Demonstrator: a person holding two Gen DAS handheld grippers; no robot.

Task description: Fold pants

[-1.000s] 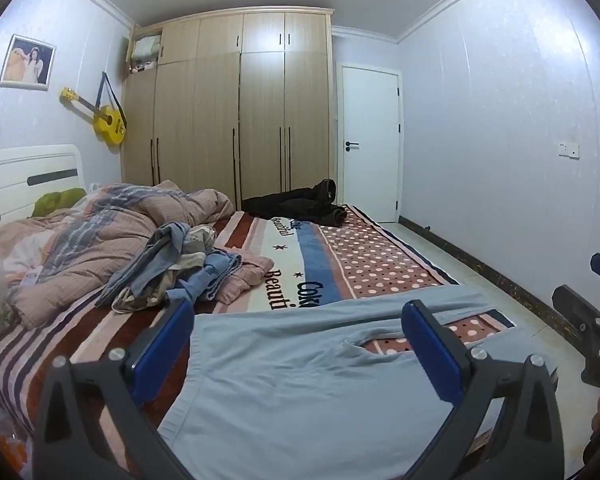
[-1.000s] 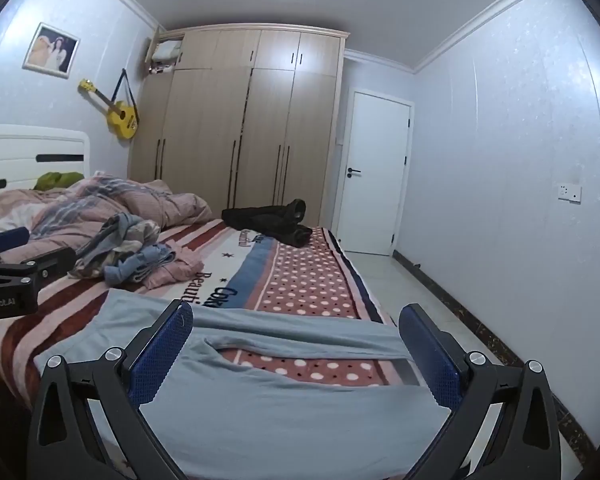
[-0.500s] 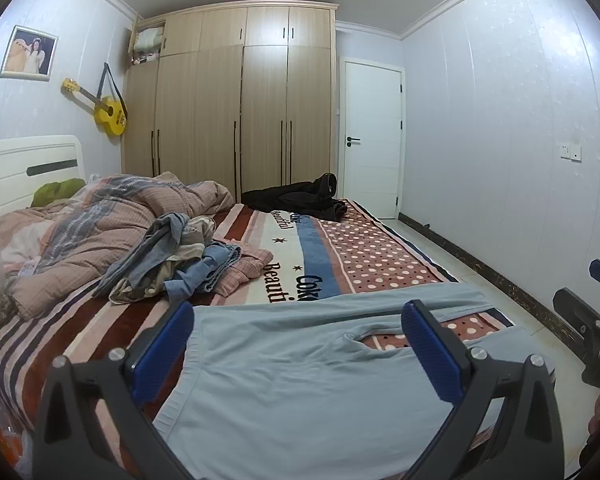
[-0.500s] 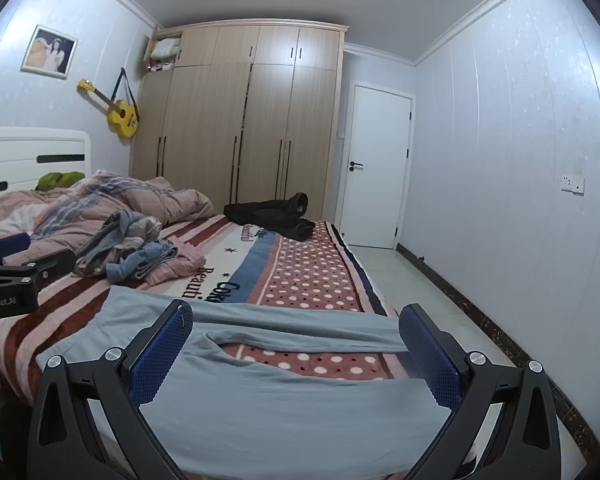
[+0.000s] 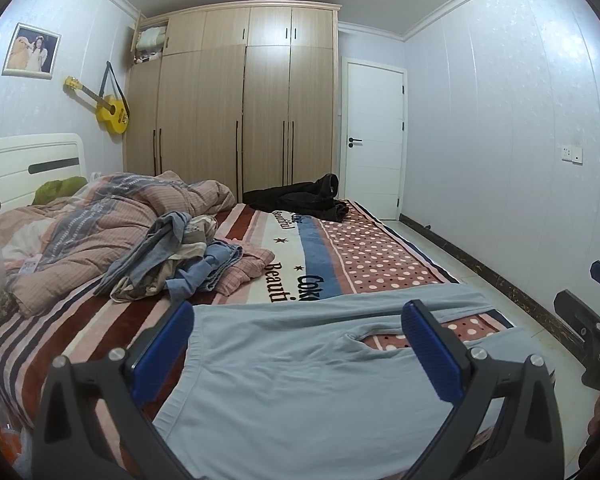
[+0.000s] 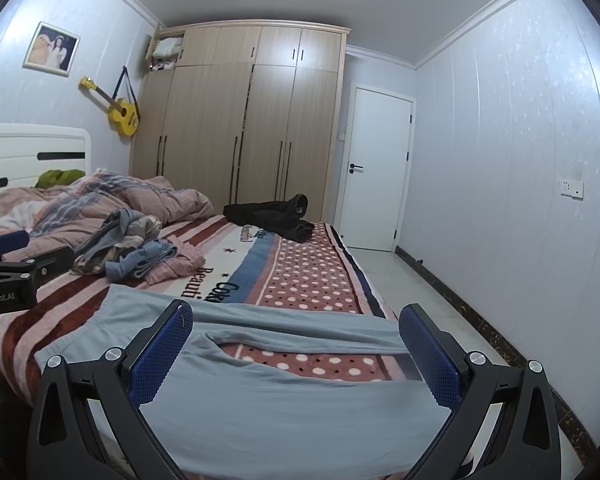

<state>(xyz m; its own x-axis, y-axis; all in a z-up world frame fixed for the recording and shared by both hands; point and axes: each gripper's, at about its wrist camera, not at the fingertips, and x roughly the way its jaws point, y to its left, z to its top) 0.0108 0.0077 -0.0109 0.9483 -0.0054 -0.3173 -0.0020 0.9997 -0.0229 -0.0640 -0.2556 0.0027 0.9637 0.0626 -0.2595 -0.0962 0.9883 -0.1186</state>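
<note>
Pants: light blue, spread flat across the near end of the bed, waistband to the left, two legs running right with a gap between them showing the dotted blanket. Not folded yet.

Handling, my read: soft knit, light, limp. It will drape and drag on the fleecy blanket, not slide cleanly. Pinch through the full thickness or only the top layer lifts. Best holds look like the waistband corner on the left and a leg cuff on the right, then bring one leg over the other.

Left gripper: fingers spread wide, nothing between them, hovering over the waist and seat area. Right gripper: also spread wide, empty, over the legs near the crotch split.

Edges: right leg ends lie close to the bed's right edge, floor beyond; cuffs could slip off if tugged that way. Near edge of the pants sits under both tools.

Room: bare blanket on the far side. Clothes pile far left, black garment well apart at the far end.
</note>
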